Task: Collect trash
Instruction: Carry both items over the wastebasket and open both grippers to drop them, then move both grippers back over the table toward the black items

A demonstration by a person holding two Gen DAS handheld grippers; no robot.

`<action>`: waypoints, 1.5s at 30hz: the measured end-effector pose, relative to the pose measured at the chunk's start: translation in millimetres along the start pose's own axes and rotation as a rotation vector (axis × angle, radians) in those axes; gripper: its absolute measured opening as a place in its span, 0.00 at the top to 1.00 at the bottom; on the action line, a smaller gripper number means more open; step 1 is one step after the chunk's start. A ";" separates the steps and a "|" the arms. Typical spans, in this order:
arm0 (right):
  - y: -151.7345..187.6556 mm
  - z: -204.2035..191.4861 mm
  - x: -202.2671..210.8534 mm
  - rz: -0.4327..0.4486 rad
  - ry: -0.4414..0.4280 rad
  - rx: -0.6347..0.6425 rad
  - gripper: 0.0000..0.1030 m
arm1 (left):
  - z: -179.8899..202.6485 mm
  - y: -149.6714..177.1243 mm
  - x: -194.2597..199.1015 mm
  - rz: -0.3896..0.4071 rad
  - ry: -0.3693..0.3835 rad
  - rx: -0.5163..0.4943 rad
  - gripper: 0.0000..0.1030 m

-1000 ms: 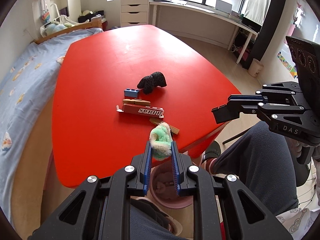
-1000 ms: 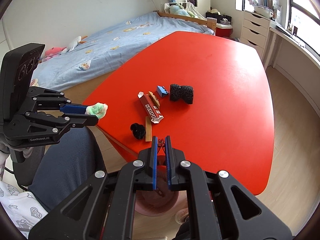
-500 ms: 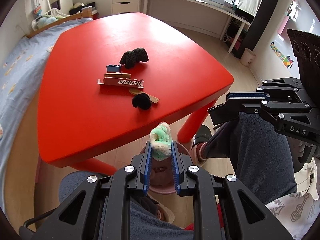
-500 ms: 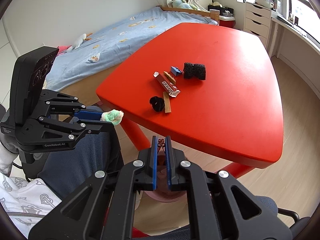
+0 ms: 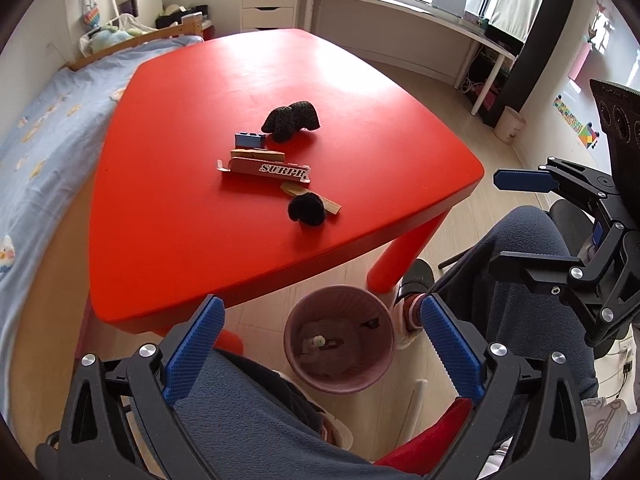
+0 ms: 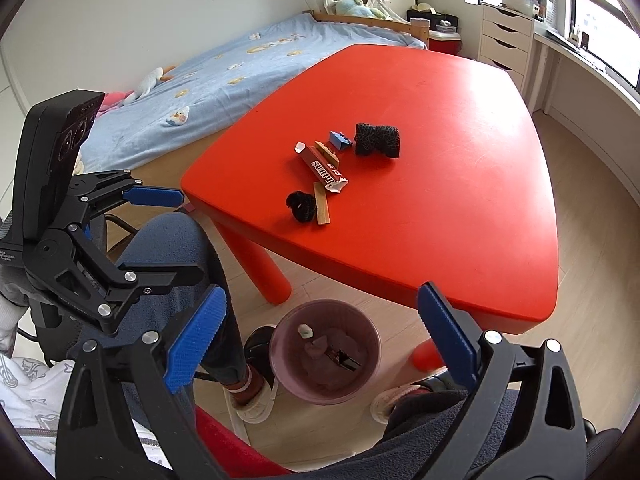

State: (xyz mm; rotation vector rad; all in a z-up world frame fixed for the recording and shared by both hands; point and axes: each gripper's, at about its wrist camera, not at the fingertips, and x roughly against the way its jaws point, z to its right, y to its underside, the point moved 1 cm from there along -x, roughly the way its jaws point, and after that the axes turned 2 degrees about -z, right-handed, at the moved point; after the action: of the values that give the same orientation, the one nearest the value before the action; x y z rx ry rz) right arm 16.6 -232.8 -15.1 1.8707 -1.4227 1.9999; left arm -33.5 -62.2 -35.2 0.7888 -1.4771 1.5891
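Both claws, left gripper [image 5: 320,338] and right gripper [image 6: 322,330], are popping wide open, holding nothing, hanging tilted down over the pink bin [image 5: 340,376] at 6 o'clock.

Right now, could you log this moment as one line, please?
left gripper: opening, empty | right gripper: opening, empty | both above bin

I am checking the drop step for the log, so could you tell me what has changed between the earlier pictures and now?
Both grippers are opening. The left gripper has let go of the green fluffy scrap, which now lies in the pink bin. The right gripper has released its small dark piece into the bin too. The wrapper, black pom-pom and other bits on the red table are unchanged.
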 end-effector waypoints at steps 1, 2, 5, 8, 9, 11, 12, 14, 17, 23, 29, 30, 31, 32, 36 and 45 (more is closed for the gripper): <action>0.4 2.0 -1.1 -0.004 0.000 -0.008 0.05 | -1.2 0.0 0.4 0.001 -0.005 0.003 0.08; 0.8 2.8 -1.7 -0.007 0.000 -0.012 0.04 | -2.3 0.1 0.8 0.003 -0.007 0.007 0.08; 1.4 4.4 -3.2 -0.009 -0.003 -0.022 0.03 | -4.6 0.1 1.8 0.006 -0.009 0.016 0.07; 1.6 4.8 -4.7 -0.014 -0.002 -0.030 0.03 | -6.5 -0.2 2.3 0.008 -0.007 0.023 0.07; 1.5 5.1 -5.4 -0.015 -0.003 -0.034 0.03 | -7.1 -0.3 2.6 0.008 -0.006 0.024 0.07; 1.7 6.9 -5.7 -0.016 -0.005 -0.046 0.03 | -6.9 -0.1 2.7 0.008 -0.006 0.024 0.07; 2.2 7.0 -5.6 -0.017 -0.005 -0.051 0.03 | -7.0 -0.1 2.6 0.008 -0.005 0.026 0.07; 2.4 7.9 -5.4 -0.018 0.000 -0.054 0.03 | -7.6 -0.2 3.2 0.009 -0.004 0.029 0.07; 3.0 7.5 -4.7 -0.018 0.002 -0.052 0.03 | -7.9 -0.6 3.6 0.008 -0.002 0.030 0.07; 2.7 9.6 -5.6 -0.019 -0.004 -0.064 0.03 | -7.7 -1.3 3.9 0.008 0.003 0.029 0.07; -0.1 11.8 -3.5 -0.013 -0.011 -0.079 0.03 | -7.9 -2.9 4.2 0.010 0.010 0.031 0.07; -0.9 12.6 -3.2 -0.012 -0.010 -0.083 0.03 | -8.0 -3.4 4.1 0.010 0.011 0.031 0.07; -1.6 13.6 -3.1 -0.010 -0.009 -0.087 0.03 | -8.1 -3.9 3.9 0.010 0.011 0.029 0.07; -2.2 14.3 -3.0 -0.008 -0.007 -0.092 0.03 | -8.1 -4.5 3.7 0.010 0.011 0.028 0.07; -8.2 17.0 -2.3 0.002 0.004 -0.091 0.03 | -10.6 -8.3 1.9 0.011 0.012 0.025 0.07; -41.6 28.5 -1.7 0.042 0.021 -0.079 0.03 | -16.6 -26.2 -2.3 0.022 0.024 0.011 0.07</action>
State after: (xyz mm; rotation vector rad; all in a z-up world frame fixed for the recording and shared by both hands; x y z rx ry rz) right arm 63.5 -226.0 2.5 1.7976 -1.5240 1.9452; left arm -8.1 -46.4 -26.6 0.7595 -1.4658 1.6195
